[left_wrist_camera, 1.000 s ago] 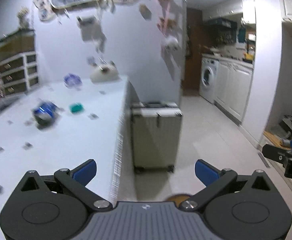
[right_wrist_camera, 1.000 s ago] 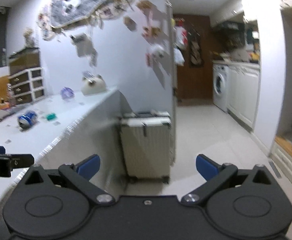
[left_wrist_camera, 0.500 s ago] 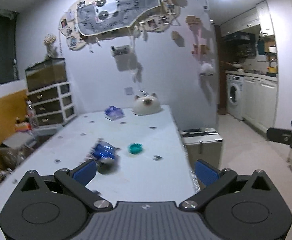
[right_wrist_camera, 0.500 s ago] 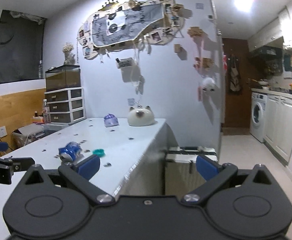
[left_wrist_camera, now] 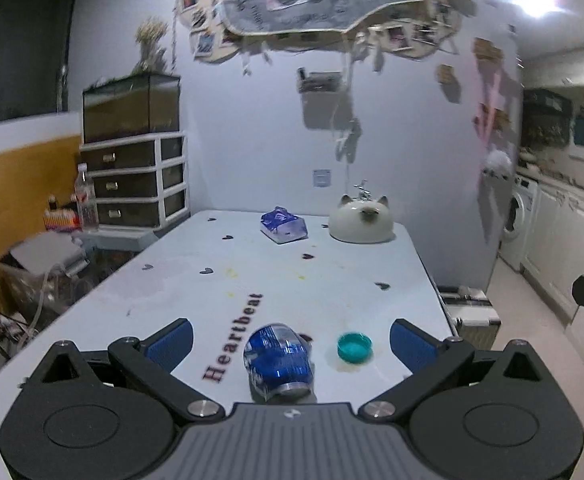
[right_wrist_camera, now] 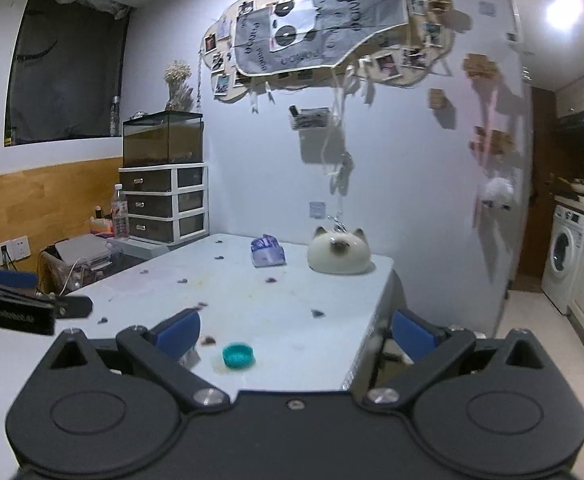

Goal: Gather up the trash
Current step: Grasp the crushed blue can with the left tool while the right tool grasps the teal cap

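Between the wide-apart jaws of the left gripper (left_wrist_camera: 290, 338), newly swung toward the white worktop (left_wrist_camera: 332, 280), lies the crushed blue metal can (left_wrist_camera: 278, 360), ready for grasping; the right gripper (right_wrist_camera: 294, 328) likewise gapes.

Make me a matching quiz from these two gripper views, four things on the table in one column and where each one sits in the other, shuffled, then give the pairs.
Things:
1. crushed blue can
2. teal bottle cap
3. cat-shaped white dish
4. blue-and-white packet

Places:
A. far end of the table, by the right corner
B. lying between the open left gripper fingers
C. far end, left of the cat shape
D. near right edge, just right of the can

Pairs: 1-B, 2-D, 3-A, 4-C
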Action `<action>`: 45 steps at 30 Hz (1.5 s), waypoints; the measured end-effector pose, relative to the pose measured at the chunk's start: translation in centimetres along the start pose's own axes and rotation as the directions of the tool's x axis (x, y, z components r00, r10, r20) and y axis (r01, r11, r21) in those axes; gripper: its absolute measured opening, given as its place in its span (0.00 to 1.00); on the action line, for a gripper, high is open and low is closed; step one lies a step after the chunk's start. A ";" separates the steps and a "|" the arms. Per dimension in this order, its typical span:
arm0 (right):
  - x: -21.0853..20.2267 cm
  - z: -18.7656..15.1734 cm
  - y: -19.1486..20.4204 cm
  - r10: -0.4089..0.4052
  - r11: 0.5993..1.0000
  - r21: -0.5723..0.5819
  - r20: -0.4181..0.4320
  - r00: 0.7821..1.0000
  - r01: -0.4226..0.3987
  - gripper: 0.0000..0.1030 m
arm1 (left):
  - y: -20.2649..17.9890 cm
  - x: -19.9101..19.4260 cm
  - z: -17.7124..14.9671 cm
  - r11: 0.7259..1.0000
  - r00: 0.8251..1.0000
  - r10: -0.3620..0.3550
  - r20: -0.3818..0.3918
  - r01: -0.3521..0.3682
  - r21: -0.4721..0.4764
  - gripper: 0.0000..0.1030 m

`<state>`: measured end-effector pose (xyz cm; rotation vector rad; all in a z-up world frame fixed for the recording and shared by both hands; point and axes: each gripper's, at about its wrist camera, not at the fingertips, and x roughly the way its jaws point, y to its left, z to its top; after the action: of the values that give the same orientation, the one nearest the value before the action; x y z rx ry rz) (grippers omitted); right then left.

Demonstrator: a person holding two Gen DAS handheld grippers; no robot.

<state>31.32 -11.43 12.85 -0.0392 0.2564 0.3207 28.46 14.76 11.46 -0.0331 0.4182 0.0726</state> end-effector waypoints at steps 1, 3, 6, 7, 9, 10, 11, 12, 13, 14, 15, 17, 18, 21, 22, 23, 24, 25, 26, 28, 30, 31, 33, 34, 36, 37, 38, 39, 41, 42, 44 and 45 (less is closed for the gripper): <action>1.1 0.5 0.2 -0.002 1.000 0.001 -0.001 1.000 0.002 1.00 | 0.4 1.0 0.2 1.000 1.000 -0.003 -0.001 0.003 -0.025 1.00; 3.9 1.3 0.4 0.006 1.000 0.014 -0.008 1.000 -0.006 1.00 | 1.5 3.4 0.4 0.995 1.000 -0.016 -0.005 0.015 -0.095 1.00; 7.7 1.0 1.0 0.030 0.999 0.034 -0.032 0.999 -0.029 1.00 | 2.9 6.9 -0.1 0.983 0.998 -0.047 -0.044 0.038 -0.182 1.00; 9.0 0.5 1.2 0.032 0.999 0.032 -0.048 0.998 -0.031 1.00 | 3.3 8.0 -0.4 0.980 0.996 -0.057 -0.063 0.043 -0.196 1.00; 11.0 -0.7 1.7 0.039 0.999 0.020 -0.077 0.996 -0.038 1.00 | 4.1 9.9 -1.4 0.974 0.992 -0.083 -0.092 0.062 -0.216 1.00; 12.2 -1.4 2.1 0.039 0.999 0.011 -0.097 0.995 -0.038 1.00 | 4.4 10.8 -1.7 0.973 0.990 -0.092 -0.103 0.068 -0.220 1.00; 13.4 -2.1 2.5 0.037 0.999 0.003 -0.120 0.992 -0.037 1.00 | 4.8 11.6 -2.0 0.972 0.989 -0.091 -0.120 0.062 -0.227 1.00; 14.5 -2.6 2.7 0.039 0.999 0.000 -0.142 0.989 -0.039 1.00 | 5.3 12.2 -2.3 0.970 0.987 -0.087 -0.132 0.054 -0.238 1.00; 15.4 -3.2 2.9 0.045 0.999 0.001 -0.159 0.986 -0.045 1.00 | 5.8 12.8 -2.6 0.966 0.986 -0.091 -0.141 0.053 -0.253 1.00; 16.2 -3.6 3.1 0.052 0.999 0.006 -0.172 0.984 -0.052 0.99 | 6.6 13.5 -2.9 0.957 0.982 -0.108 -0.158 0.059 -0.284 1.00; 17.1 -4.1 3.3 0.058 0.998 0.016 -0.185 0.981 -0.056 0.98 | 7.2 14.1 -3.1 0.946 0.977 -0.128 -0.171 0.068 -0.318 1.00; 18.6 -5.0 3.7 0.065 0.998 0.039 -0.209 0.976 -0.059 0.94 | 8.7 15.5 -3.9 0.905 0.964 -0.185 -0.192 0.092 -0.415 1.00; 19.3 -5.4 3.9 0.070 0.997 0.051 -0.222 0.973 -0.060 0.93 | 9.2 16.2 -4.1 0.886 0.955 -0.215 -0.203 0.103 -0.451 0.99; 21.4 -6.5 4.4 0.081 0.995 0.081 -0.252 0.964 -0.063 0.91 | 10.4 18.0 -5.3 0.837 0.935 -0.274 -0.226 0.116 -0.535 0.92; 22.0 -6.8 4.6 0.076 0.995 0.083 -0.263 0.962 -0.056 0.90 | 10.6 18.3 -5.6 0.822 0.930 -0.292 -0.225 0.123 -0.555 0.91; 22.7 -7.1 4.8 0.070 0.995 0.082 -0.273 0.960 -0.050 0.90 | 10.9 18.8 -5.9 0.802 0.923 -0.315 -0.222 0.133 -0.582 0.88; 23.3 -7.3 5.0 0.065 0.996 0.079 -0.279 0.958 -0.045 0.89 | 11.0 19.2 -6.2 0.780 0.915 -0.339 -0.219 0.144 -0.608 0.84; 23.7 -7.5 5.2 0.063 0.996 0.078 -0.284 0.957 -0.042 0.88 | 11.1 19.5 -6.4 0.761 0.907 -0.363 -0.213 0.157 -0.629 0.83; 24.1 -7.7 5.3 0.066 0.996 0.083 -0.287 0.956 -0.044 0.88 | 11.2 19.9 -6.7 0.738 0.897 -0.393 -0.203 0.176 -0.652 0.81; 24.8 -8.1 5.4 0.079 0.993 0.103 -0.298 0.951 -0.050 0.87 | 11.2 20.5 -7.0 0.692 0.879 -0.442 -0.179 0.208 -0.691 0.79; 25.5 -8.4 5.7 0.084 0.993 0.109 -0.303 0.949 -0.053 0.87 | 11.2 20.9 -7.3 0.664 0.874 -0.456 -0.165 0.211 -0.717 0.77; 25.8 -8.6 5.9 0.083 0.993 0.102 -0.307 0.948 -0.054 0.86 | 11.3 21.0 -7.5 0.652 0.872 -0.462 -0.160 0.212 -0.728 0.77; 26.5 -8.8 6.6 0.077 0.995 0.078 -0.317 0.945 -0.055 0.84 | 11.5 21.3 -7.8 0.624 0.870 -0.472 -0.141 0.216 -0.751 0.74; 26.7 -9.0 6.8 0.075 0.996 0.066 -0.323 0.943 -0.057 0.82 | 11.6 21.3 -7.9 0.613 0.871 -0.473 -0.132 0.217 -0.760 0.73; 27.2 -9.4 7.3 0.066 0.998 0.044 -0.341 0.938 -0.055 0.78 | 11.5 21.4 -7.9 0.599 0.870 -0.479 -0.118 0.225 -0.768 0.72; 27.5 -9.6 7.5 0.055 0.998 0.032 -0.348 0.936 -0.046 0.74 | 11.4 21.5 -7.9 0.598 0.867 -0.484 -0.119 0.228 -0.768 0.70; 27.7 -9.8 7.6 0.039 0.999 0.024 -0.356 0.934 -0.033 0.72 | 11.2 21.5 -7.9 0.604 0.863 -0.488 -0.127 0.229 -0.763 0.67; 27.9 -10.1 7.7 0.020 1.000 0.020 -0.368 0.930 -0.013 0.62 | 11.0 21.6 -7.9 0.612 0.860 -0.491 -0.137 0.229 -0.757 0.63; 27.8 -10.3 7.6 0.012 1.000 0.022 -0.354 0.935 -0.005 0.50 | 10.6 21.8 -8.0 0.620 0.855 -0.496 -0.148 0.230 -0.750 0.59; 27.6 -10.3 7.5 0.014 1.000 0.027 -0.348 0.938 -0.005 0.48 | 10.5 21.9 -8.1 0.619 0.853 -0.499 -0.151 0.229 -0.751 0.56; 27.1 -10.1 7.1 0.048 0.998 0.059 -0.339 0.940 -0.029 0.48 | 10.3 22.0 -8.2 0.615 0.848 -0.506 -0.156 0.228 -0.755 0.50; 26.6 -10.0 6.9 0.063 0.997 0.071 -0.323 0.944 -0.042 0.48 | 10.2 21.9 -8.2 0.618 0.849 -0.505 -0.157 0.229 -0.752 0.49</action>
<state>51.08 2.53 -3.55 -0.0226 0.5959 0.3588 44.32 25.91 -5.13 -0.9345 0.7257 -0.2019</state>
